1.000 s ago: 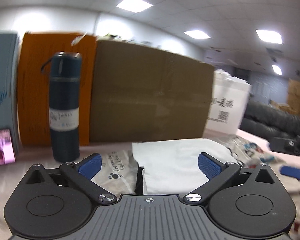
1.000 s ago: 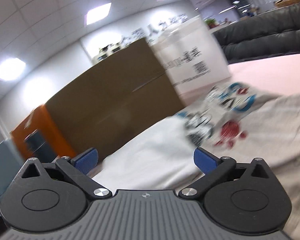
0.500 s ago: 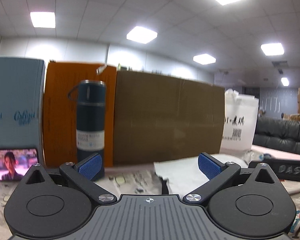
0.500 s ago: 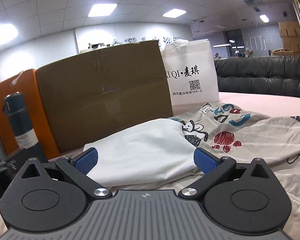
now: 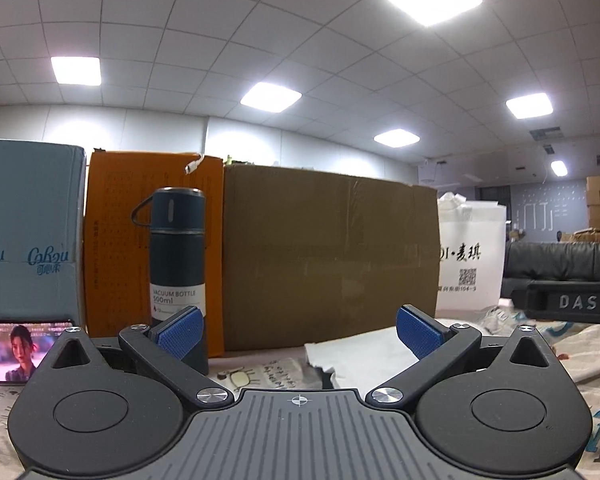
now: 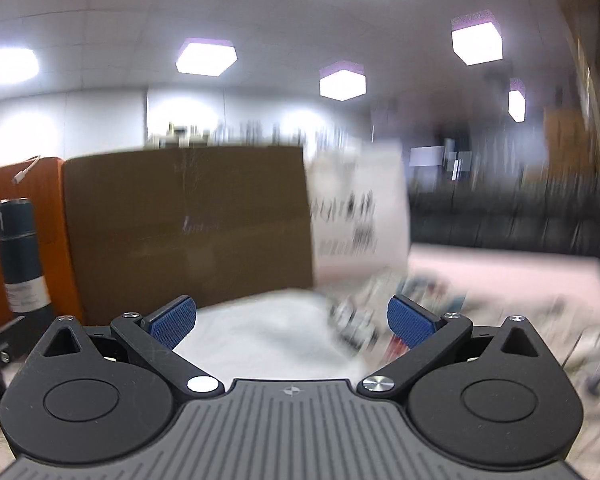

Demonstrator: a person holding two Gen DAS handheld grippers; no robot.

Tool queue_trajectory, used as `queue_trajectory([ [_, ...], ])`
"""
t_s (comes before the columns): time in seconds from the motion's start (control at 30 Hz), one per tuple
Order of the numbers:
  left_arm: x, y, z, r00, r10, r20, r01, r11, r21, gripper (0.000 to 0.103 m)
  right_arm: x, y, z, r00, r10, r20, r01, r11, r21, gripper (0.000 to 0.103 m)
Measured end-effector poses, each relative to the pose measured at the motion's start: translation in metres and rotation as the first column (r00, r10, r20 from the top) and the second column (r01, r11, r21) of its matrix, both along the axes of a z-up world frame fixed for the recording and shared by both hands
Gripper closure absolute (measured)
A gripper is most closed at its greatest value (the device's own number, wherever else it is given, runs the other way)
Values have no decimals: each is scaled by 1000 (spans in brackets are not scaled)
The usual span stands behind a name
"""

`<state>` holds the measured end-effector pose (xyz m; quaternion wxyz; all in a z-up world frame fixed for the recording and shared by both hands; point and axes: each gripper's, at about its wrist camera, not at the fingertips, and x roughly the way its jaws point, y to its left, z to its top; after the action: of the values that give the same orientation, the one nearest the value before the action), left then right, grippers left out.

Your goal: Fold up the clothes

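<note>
A white garment (image 5: 360,356) with a folded edge lies on the table ahead of my left gripper (image 5: 298,330), on printed cloth (image 5: 260,372). The left gripper is open and empty, low and level over the table. In the right wrist view the same white garment (image 6: 268,340) lies just beyond my right gripper (image 6: 292,320), which is open and empty. A printed garment (image 6: 380,320) lies to its right, blurred by motion.
A brown cardboard box (image 5: 328,256) stands behind the clothes. A dark vacuum bottle (image 5: 177,256), an orange box (image 5: 116,240) and a blue box (image 5: 28,232) stand at the left. A phone (image 5: 16,350) plays video. A white bag (image 5: 470,252) stands at right.
Both grippers have tilted to a low, level view over the table. The right gripper is now swinging fast, blurring its view. Both stay open.
</note>
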<state>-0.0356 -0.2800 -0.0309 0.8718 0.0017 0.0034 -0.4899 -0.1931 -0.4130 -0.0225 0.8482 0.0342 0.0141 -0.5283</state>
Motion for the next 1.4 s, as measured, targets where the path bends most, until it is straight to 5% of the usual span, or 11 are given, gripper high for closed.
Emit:
queue_trajectory([
  [0.1,0,0,-1,1000,-2,3,2,1000,5,0,4,9,-2,999,-22,-28,19,994,-108,0],
  [0.2,0,-1,-2,1000,-1,7,1,1000,14,0,-2,2,-4,998,52,48,-50,998,-24,0],
  [0.5,2,-3,-2,1000,-4,2,4,1000,25,0,12,8,-11,993,118,-16,-119,990,-73,0],
  [0.97,-2,-2,-2,1000,-5,13,4,1000,24,0,9,-16,-17,994,100,42,-102,992,77,0],
  [1.4,-2,-2,-1,1000,-5,12,5,1000,23,0,6,-14,-18,994,96,51,-100,993,66,0],
])
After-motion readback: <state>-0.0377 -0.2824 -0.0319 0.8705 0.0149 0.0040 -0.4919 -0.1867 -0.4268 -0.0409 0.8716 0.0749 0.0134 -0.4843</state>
